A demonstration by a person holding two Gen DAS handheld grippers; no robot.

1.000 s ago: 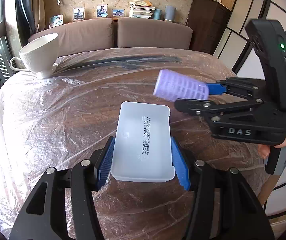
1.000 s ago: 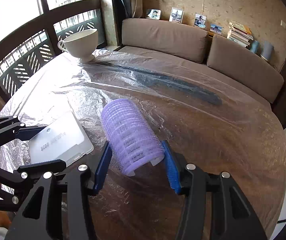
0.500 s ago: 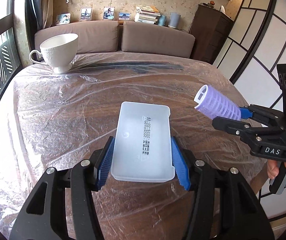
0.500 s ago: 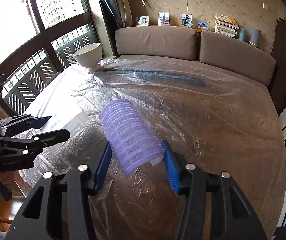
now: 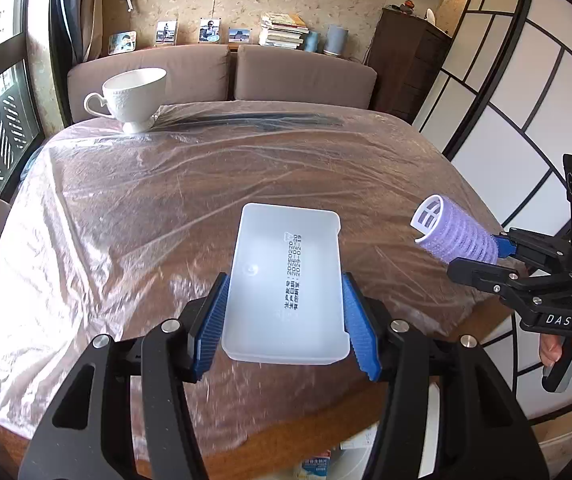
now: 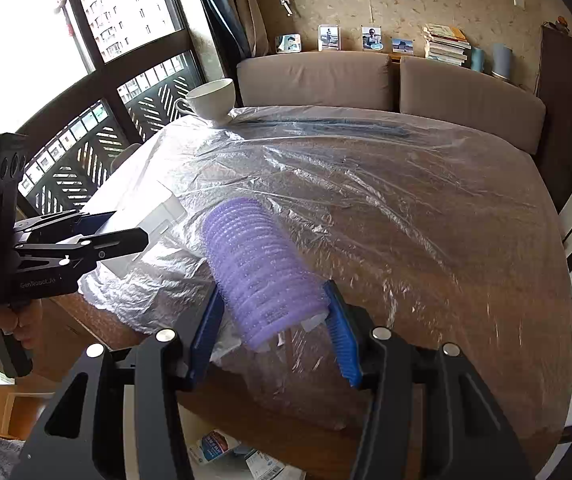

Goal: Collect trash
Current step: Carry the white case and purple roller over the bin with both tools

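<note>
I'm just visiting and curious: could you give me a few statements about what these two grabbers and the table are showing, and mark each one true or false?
1. The left gripper is clamped on a white plastic tray. True.
2. The right gripper is empty. False: it grips a purple hair roller.
3. A white cup stands at the far edge of the table. True.
4. The table is bare wood. False: clear plastic sheeting covers it.
</note>
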